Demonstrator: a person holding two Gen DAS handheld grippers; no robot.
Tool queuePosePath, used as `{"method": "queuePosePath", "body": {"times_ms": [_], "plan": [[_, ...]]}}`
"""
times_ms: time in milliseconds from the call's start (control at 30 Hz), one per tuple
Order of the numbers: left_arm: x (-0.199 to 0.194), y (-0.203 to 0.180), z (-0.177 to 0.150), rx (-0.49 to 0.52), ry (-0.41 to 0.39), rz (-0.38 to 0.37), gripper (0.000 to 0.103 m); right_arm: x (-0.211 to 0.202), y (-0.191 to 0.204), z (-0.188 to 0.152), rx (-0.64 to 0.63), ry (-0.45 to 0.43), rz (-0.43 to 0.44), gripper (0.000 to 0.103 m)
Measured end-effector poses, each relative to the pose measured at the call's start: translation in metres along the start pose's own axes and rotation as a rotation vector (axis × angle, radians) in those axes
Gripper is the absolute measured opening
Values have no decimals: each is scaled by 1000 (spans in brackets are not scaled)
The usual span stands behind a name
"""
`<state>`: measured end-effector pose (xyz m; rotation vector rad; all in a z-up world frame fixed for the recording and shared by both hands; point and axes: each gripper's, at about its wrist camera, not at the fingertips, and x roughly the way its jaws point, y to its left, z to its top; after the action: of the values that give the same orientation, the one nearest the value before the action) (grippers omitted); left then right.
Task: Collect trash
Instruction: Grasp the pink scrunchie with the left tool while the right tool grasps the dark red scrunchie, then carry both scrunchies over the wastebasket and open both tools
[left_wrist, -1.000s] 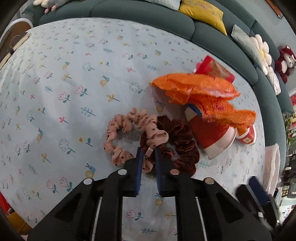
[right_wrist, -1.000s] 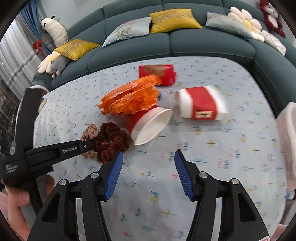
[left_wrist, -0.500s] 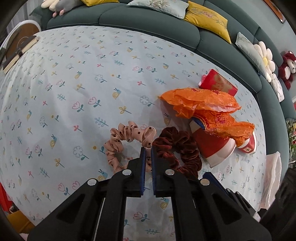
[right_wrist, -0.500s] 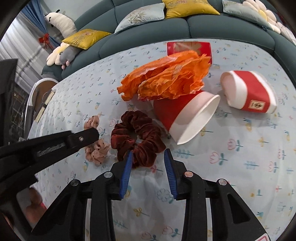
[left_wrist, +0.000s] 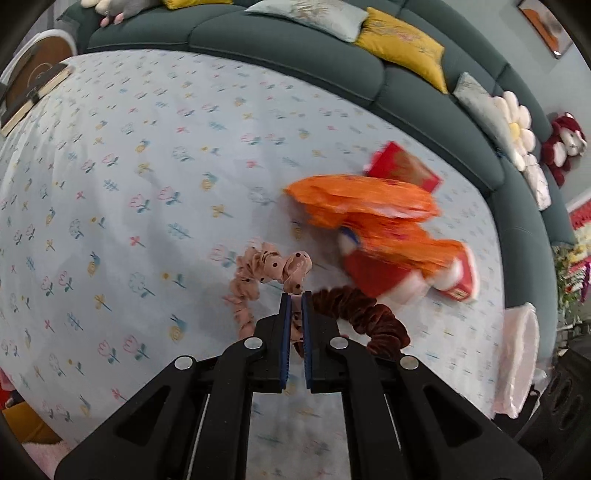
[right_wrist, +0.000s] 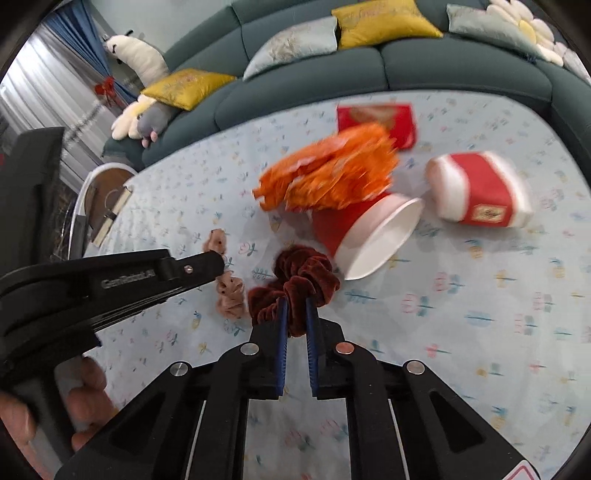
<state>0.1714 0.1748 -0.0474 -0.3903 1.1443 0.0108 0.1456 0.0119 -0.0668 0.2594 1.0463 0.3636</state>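
Left wrist view: the left gripper (left_wrist: 296, 295) pinches the pink dotted scrunchie (left_wrist: 258, 273); the right gripper (right_wrist: 294, 301) clamps the maroon velvet scrunchie (right_wrist: 295, 273) beside the paper cup (right_wrist: 365, 236). Next, probably, both get lifted clear of the trash.

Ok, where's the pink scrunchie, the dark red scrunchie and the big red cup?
pink scrunchie (left_wrist: 271, 264), left wrist view, top ruffles
dark red scrunchie (right_wrist: 299, 267), right wrist view, upper loop
big red cup (right_wrist: 380, 236), right wrist view, white inside
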Motion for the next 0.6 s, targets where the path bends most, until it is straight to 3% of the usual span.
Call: {"method": "queuePosePath", "body": {"times_ms": [300, 600], "plan": [[-41, -91, -36, 183, -11, -136, 5, -113, -54, 0, 75, -188, -42, 9], [-68, -218, -77, 409, -11, -238, 5, -215, -148, -6, 163, -352, -194, 9]]}}
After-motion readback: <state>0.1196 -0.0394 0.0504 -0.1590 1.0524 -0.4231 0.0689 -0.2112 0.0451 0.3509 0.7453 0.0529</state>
